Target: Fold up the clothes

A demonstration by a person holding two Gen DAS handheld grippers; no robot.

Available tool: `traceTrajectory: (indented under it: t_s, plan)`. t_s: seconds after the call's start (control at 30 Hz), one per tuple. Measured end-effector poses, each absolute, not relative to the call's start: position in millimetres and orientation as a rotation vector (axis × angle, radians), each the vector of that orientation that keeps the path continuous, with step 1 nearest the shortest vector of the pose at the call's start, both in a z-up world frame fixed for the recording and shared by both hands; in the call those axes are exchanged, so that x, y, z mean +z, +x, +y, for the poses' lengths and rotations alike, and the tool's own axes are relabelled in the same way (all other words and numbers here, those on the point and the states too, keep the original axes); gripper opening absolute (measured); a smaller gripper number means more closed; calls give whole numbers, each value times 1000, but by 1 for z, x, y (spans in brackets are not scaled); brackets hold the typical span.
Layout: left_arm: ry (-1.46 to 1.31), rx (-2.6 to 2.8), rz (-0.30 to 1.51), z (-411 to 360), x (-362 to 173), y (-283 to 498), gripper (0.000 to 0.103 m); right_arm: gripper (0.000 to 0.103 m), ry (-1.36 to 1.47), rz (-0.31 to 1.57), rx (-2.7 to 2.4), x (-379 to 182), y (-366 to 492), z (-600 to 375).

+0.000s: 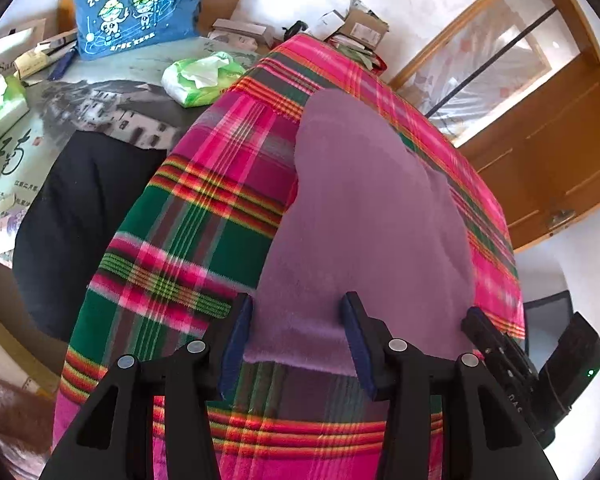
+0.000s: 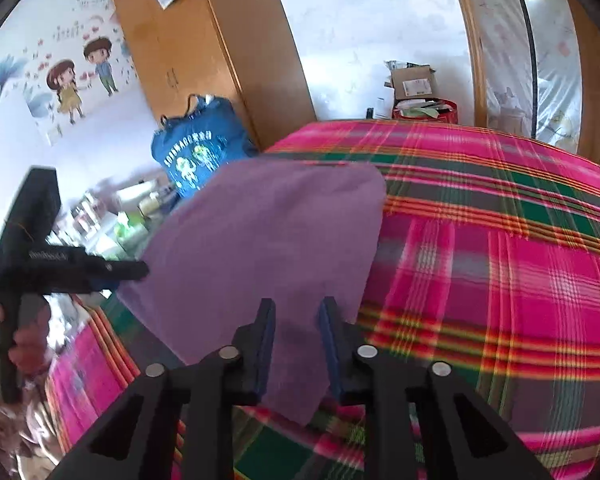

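A purple cloth (image 1: 372, 216) lies on a pink and green plaid blanket (image 1: 204, 208). My left gripper (image 1: 298, 312) is open, its fingers to either side of the cloth's near edge. In the right wrist view the purple cloth (image 2: 268, 232) looks partly lifted off the plaid blanket (image 2: 500, 264). My right gripper (image 2: 298, 316) is open with a corner of the cloth between its fingers. The left gripper (image 2: 132, 270) shows at the cloth's left edge in that view. The right gripper (image 1: 496, 344) shows at the cloth's right side in the left wrist view.
A black garment (image 1: 80, 224) lies left of the blanket. Beyond it are tissue packs (image 1: 200, 78), a blue tote bag (image 1: 136, 8) and boxes (image 1: 360, 20). A wooden wardrobe (image 2: 204, 52) and a wooden door frame (image 1: 540, 128) stand behind.
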State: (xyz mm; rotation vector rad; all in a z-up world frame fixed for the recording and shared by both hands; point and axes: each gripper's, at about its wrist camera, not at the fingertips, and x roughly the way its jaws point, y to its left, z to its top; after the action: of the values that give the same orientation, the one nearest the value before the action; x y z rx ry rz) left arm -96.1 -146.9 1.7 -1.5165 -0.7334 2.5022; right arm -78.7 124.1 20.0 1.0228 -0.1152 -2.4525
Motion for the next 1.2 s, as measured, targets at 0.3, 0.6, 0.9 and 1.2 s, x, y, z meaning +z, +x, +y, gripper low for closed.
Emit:
traceTrajectory:
  t_s: [0.3, 0.6, 0.9, 1.2]
  plan:
    - [-1621, 2510, -627, -135, -11, -84, 51, 19, 1115, -101, -2477, 16, -64, 135]
    - [-1615, 2558, -557, -116, -4, -65, 49, 25, 1163, -114, -2450, 23, -44, 124]
    - [-1620, 2607, -505, -97, 2, -58, 49, 27, 1244, -112, -2387, 15, -32, 107]
    - [-1694, 2647, -371, -77, -9, -53, 49, 42, 1322, -9, -2382, -1, -27, 92]
